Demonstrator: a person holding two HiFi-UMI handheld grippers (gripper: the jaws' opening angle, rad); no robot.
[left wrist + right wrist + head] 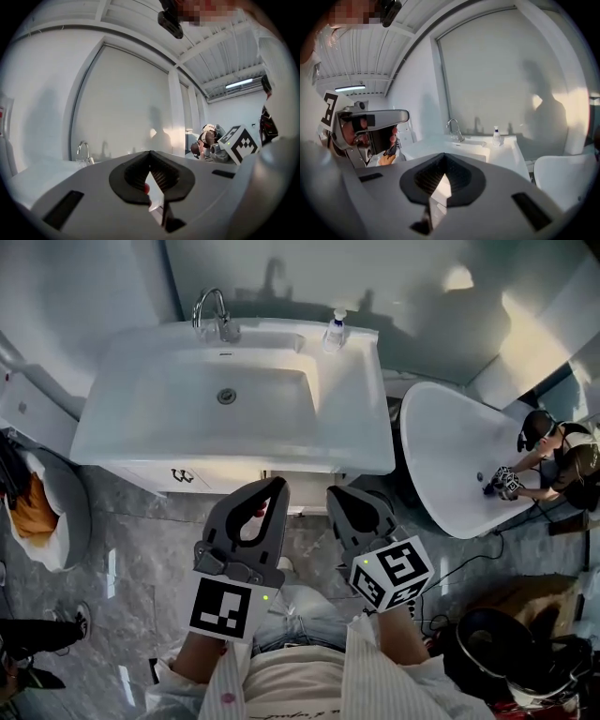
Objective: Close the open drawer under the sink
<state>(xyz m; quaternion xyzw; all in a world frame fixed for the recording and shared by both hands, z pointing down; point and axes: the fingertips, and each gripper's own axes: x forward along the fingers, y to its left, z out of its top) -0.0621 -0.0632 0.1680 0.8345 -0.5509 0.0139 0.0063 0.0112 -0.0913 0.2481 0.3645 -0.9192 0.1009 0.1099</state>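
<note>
The white sink (234,399) is sitting ahead, and the drawer (302,498) is showing beneath its front edge. The left gripper (274,486) and the right gripper (339,495) are hovering just before the drawer, both clenched on nothing.

Sink counter (234,451) front edge blocks 12 o'clock, just ahead of left gripper (270,487) and right gripper (342,495), both with jaws together and empty; bathtub (450,456) walls off 2 to 3 o'clock, only a narrow dark gap between it and counter; grey basket (80,512) sits at 9 o'clock, well apart; marble floor (141,549) open from 7 to 10 o'clock; person's legs (291,620) fill 6 o'clock
</note>
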